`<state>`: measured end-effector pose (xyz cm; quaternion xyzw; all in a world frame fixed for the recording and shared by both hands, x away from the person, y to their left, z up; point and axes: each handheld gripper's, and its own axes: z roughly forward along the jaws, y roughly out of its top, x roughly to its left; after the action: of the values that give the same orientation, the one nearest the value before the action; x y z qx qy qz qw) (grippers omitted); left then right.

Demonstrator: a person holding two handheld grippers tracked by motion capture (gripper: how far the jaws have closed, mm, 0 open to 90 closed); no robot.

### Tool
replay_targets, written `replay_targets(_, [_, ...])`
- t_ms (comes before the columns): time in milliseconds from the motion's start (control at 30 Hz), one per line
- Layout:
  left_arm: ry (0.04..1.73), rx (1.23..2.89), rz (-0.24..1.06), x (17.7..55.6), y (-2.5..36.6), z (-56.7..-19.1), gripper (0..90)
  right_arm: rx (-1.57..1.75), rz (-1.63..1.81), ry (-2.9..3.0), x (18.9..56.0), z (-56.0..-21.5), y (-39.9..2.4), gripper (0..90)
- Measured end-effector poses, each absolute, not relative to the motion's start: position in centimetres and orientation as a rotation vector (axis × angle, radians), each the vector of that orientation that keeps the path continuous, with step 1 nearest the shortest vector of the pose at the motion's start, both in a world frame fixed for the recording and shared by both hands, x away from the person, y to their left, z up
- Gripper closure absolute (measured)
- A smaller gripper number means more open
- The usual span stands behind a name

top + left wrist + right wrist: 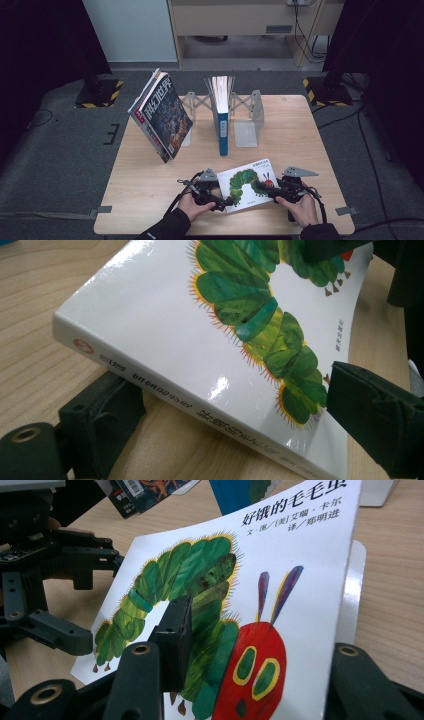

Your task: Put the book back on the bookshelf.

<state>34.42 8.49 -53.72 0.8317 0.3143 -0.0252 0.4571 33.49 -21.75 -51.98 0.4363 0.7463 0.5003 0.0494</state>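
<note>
The right gripper (260, 680) is reaching up from six o'clock with its jaws parted, one black pad lying over the green body on the caterpillar book (300, 555) and the other jaw sitting past the book's right edge at five o'clock. The left gripper (55, 600) is standing at nine o'clock by the book's left side. The wooden table (395, 580) is showing at three o'clock.
</note>
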Motion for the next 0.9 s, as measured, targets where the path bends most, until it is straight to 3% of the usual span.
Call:
replay_targets(633, [0.788, 2.047, -0.048, 34.6, 8.7, -53.7, 10.4, 1.322, 1.587, 2.304, 33.5, -52.3, -20.7, 53.5])
replay_targets(900, [0.797, 2.03, -0.067, 34.8, 8.8, -53.7, 13.3, 1.306, 1.544, 2.318, 33.6, -51.9, -20.6, 43.0])
